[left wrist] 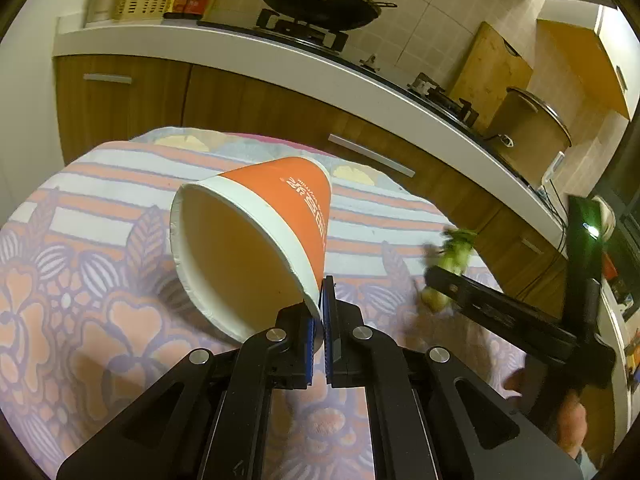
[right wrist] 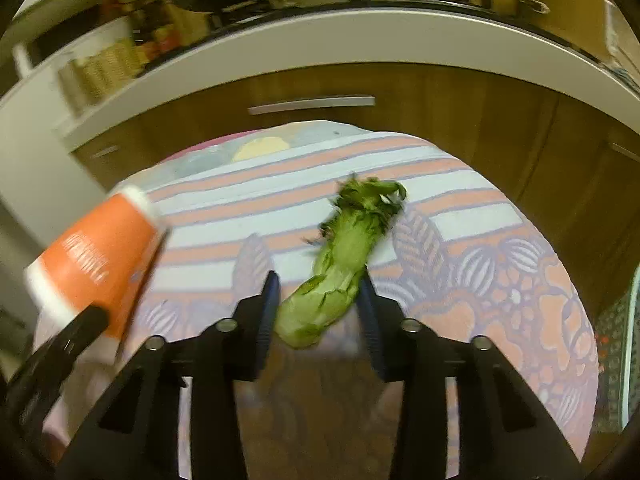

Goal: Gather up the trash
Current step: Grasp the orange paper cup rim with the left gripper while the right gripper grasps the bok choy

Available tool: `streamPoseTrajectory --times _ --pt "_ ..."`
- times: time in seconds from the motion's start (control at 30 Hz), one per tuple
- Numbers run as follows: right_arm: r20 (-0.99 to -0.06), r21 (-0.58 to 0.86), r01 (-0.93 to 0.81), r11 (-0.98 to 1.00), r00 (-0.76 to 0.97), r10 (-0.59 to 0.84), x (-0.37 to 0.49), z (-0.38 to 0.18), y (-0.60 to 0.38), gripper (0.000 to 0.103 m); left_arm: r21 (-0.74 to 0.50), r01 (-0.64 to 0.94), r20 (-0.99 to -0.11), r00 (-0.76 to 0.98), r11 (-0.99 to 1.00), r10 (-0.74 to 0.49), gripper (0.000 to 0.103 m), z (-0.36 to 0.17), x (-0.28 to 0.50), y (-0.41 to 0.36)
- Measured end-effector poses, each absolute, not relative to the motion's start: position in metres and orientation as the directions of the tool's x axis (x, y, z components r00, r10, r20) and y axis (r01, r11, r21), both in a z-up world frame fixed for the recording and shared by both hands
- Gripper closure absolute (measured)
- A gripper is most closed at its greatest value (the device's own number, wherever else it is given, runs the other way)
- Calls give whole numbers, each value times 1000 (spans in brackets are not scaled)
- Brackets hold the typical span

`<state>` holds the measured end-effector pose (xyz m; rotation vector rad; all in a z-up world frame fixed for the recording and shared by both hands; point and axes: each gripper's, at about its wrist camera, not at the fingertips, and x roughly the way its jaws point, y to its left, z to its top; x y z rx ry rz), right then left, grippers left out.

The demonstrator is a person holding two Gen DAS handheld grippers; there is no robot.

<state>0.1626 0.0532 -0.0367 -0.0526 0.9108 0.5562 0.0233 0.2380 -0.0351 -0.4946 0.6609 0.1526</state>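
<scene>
Nearest the left camera, the left gripper (left wrist: 320, 312) tilts downward over the flowered cloth (left wrist: 80, 280), its fingers (left wrist: 329, 320) pressed together on the rim of an orange paper cup (left wrist: 256, 240), which hangs tipped with its mouth toward the camera and its base up and away. Further right, the right gripper (right wrist: 318, 304) angles steeply down, fingers (right wrist: 269, 312) spread around a green vegetable stalk (right wrist: 340, 264); whether both pads touch it I cannot tell. Its long axis runs away from the fingers, leafy end toward the wooden cabinets (right wrist: 440, 112) beyond the surface.
</scene>
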Motion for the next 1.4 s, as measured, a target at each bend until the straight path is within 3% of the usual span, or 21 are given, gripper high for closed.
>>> streamPoseTrajectory --times 0.07,0.2,0.43,0.63,0.77,0.8,0.87,0.93,1.03,1.07,1.1,1.23,1.4 --pt "-747 212 -554 805 439 499 154 -31 44 81 -402 -278 -616 787 872 -33 101 -34 23 238" --pt "-741 149 -667 730 414 529 132 -20 28 82 -403 -264 -614 788 877 -45 101 -34 24 235" --pt "-737 160 -683 712 398 547 125 -14 5 82 -386 -260 -617 786 885 -38 101 -35 24 232" --pt "-805 9 -695 719 422 418 118 -4 19 82 -388 -254 -611 791 886 -41 101 -33 24 231" --pt "-826 7 -704 710 397 401 122 -16 38 80 -385 -262 -615 788 885 -35 100 -33 23 232" --pt "-820 -3 -703 711 409 401 123 -18 43 79 -384 -264 -618 786 885 -33 98 -34 23 233" --pt "-817 -6 -699 715 416 399 127 -22 50 79 -392 -266 -622 782 880 -40 82 -35 24 235" --pt "-819 40 -693 720 390 421 133 -27 52 78 -390 -273 -622 783 879 -33 73 -34 24 236" --pt "-812 122 -687 716 345 470 140 -33 45 68 -384 -273 -620 784 882 -27 70 -33 25 235" --pt "-809 126 -682 720 349 472 140 -34 43 56 -383 -275 -623 782 882 -27 70 -34 26 235" --pt "-805 127 -674 728 358 472 140 -34 41 52 -381 -276 -625 780 882 -26 70 -34 26 235" --pt "-792 168 -666 727 348 502 140 -37 37 52 -380 -290 -640 768 878 -23 75 -38 30 236" --pt "-783 111 -668 735 396 479 133 -39 49 52 -399 -297 -643 765 868 -34 99 -42 32 241"
